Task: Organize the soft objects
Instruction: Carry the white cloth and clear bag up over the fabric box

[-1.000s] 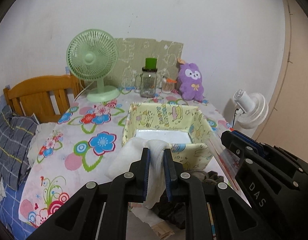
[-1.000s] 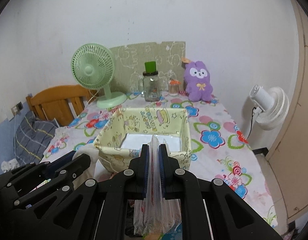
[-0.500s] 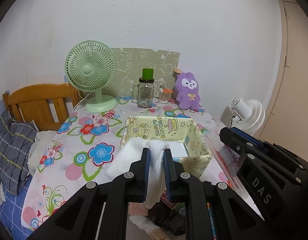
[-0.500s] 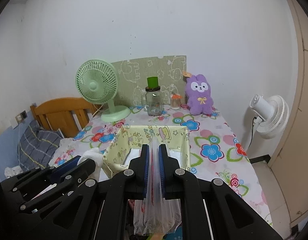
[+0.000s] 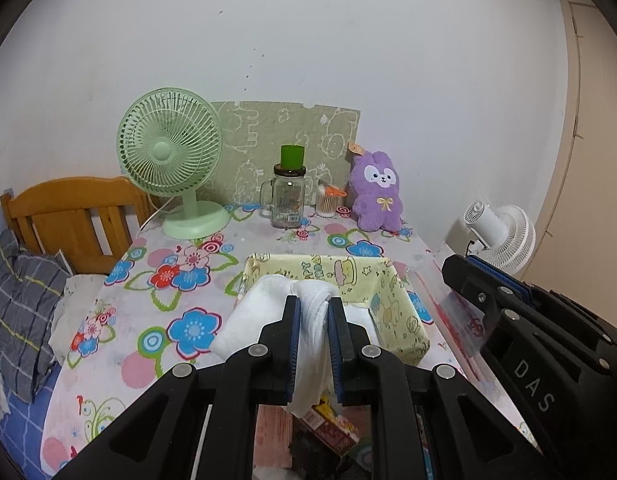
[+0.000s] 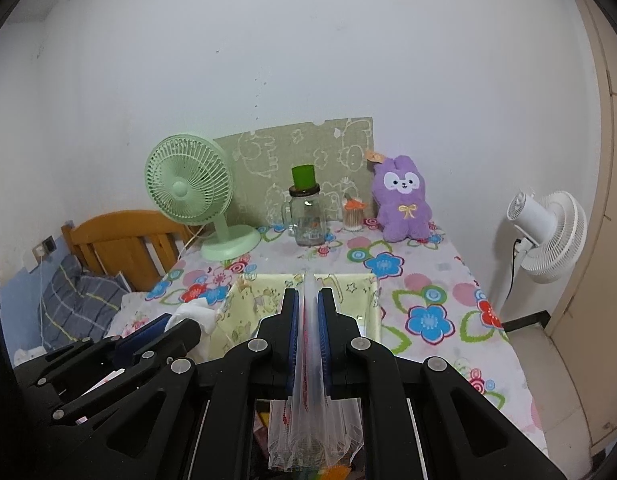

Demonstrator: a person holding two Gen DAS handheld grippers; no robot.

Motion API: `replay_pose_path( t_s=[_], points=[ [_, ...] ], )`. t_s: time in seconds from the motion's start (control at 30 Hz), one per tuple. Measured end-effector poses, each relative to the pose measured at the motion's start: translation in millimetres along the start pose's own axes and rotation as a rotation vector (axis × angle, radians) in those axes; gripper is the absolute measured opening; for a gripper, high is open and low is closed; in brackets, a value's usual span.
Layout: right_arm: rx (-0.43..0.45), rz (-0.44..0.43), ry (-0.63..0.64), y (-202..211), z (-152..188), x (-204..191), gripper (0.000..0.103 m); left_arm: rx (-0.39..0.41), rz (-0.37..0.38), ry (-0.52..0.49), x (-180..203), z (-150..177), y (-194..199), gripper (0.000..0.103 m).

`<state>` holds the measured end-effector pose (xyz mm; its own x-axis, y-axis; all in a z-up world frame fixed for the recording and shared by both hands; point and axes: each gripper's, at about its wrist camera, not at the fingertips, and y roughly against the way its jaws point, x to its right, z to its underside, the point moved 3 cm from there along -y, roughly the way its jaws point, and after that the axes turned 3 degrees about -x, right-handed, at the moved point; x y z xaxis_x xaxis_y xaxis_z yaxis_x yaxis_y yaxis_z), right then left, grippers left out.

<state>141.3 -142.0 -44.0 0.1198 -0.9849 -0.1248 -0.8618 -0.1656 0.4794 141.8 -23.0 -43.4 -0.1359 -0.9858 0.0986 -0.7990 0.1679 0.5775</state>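
left tongs (image 5: 312,312) clamping white cloth (image 5: 268,308), right tongs (image 6: 307,308) pinching plastic bag (image 6: 314,436), both raised higher

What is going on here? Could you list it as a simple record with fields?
left gripper: shut on a white towel
right gripper: shut on a clear plastic bag
container: yellow fabric box, open top, on the floral tablecloth
at the back: green fan, glass jar, purple plush bunny
beside the table: white fan
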Motion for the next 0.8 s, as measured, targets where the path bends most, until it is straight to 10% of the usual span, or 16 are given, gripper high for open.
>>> replay_pose_path(
  t_s=[0.8],
  points=[
    [-0.058, -0.012, -0.010, -84, -23, 35, 0.012, -0.094, 0.001, -0.023, 9, -26, -92, 0.013]
  ],
)
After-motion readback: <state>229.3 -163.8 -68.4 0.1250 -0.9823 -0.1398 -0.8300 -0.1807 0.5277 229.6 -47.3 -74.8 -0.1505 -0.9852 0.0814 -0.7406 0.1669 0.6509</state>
